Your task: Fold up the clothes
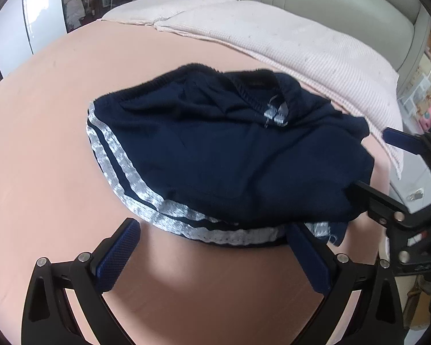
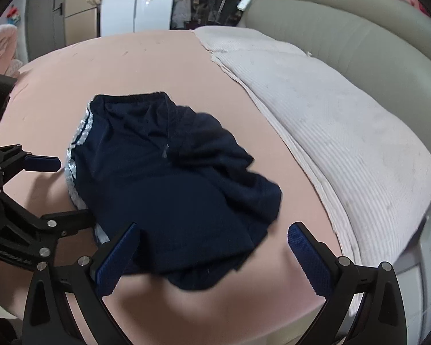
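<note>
Navy shorts with silver side stripes lie bunched on a pink bed sheet. My left gripper is open just in front of the striped hem; its right finger touches the hem. In the right wrist view the same shorts lie between and beyond my open right gripper, whose left finger rests against the cloth. The right gripper also shows at the right edge of the left wrist view, open beside the shorts. The left gripper shows at the left of the right wrist view, open at the striped edge.
A pale ribbed blanket lies folded along the far side of the bed and shows in the right wrist view too. A grey padded headboard stands behind it. Cluttered shelves and a white appliance stand beyond the bed.
</note>
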Tool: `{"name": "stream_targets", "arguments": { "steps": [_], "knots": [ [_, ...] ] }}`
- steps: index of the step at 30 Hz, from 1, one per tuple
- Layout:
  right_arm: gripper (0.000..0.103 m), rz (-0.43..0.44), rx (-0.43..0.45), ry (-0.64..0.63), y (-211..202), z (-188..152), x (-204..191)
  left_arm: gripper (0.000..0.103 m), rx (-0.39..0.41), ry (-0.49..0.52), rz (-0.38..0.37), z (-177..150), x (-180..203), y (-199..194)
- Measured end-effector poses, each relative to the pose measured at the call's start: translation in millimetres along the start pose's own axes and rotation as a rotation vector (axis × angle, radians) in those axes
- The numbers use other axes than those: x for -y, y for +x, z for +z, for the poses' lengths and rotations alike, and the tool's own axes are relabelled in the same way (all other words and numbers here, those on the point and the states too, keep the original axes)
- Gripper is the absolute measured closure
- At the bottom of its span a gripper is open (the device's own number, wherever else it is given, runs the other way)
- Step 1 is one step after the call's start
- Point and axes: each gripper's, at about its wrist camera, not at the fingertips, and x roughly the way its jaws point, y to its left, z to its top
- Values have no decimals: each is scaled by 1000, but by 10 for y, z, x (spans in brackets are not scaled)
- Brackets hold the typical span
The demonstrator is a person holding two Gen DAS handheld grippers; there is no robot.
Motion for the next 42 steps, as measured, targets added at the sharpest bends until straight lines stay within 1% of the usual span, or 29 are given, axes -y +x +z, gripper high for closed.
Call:
{"name": "stream_targets", "arguments": {
  "steps": [5, 11, 17, 22, 27, 30, 31, 32, 33, 36, 38, 39, 42],
  "knots": [
    [0, 3, 32, -51, 82, 158, -56, 0, 17, -24, -20, 63, -169, -84],
    [0, -22, 58, -115, 208, 344, -147, 0, 2, -148, -42, 133, -696, -40],
    [0, -40, 71, -181, 343, 423, -252, 0, 19, -201, -6, 188, -1033, -18],
    [1, -47, 78, -218, 405, 433, -324, 0, 21, -187, 37, 280, -1093, 123],
    [3, -72, 113, -288, 426, 437, -391, 0, 23, -171, 79, 373, -1150, 266],
    [4, -105, 141, -338, 444, 430, -412, 0, 31, -191, 42, 394, -1098, 241],
    [9, -115, 153, -354, 446, 423, -413, 0, 33, -201, 27, 415, -1117, 256],
    [16, -127, 172, -368, 445, 414, -418, 0, 35, -212, 13, 386, -1136, 214],
    [18, -130, 174, -376, 454, 407, -421, 0, 38, -224, -1, 353, -1156, 168],
    [19, -125, 152, -395, 540, 383, -420, 0, 31, -224, 4, 228, -1227, -36],
    [19, -125, 143, -406, 591, 367, -419, 0, 29, -212, 17, 200, -1265, -83],
    [19, -133, 141, -415, 611, 360, -424, 0, 28, -225, 10, 207, -1304, -70],
    [19, -173, 170, -448, 598, 342, -472, 0, 23, -266, -14, 231, -1424, -24]
  ]
}}
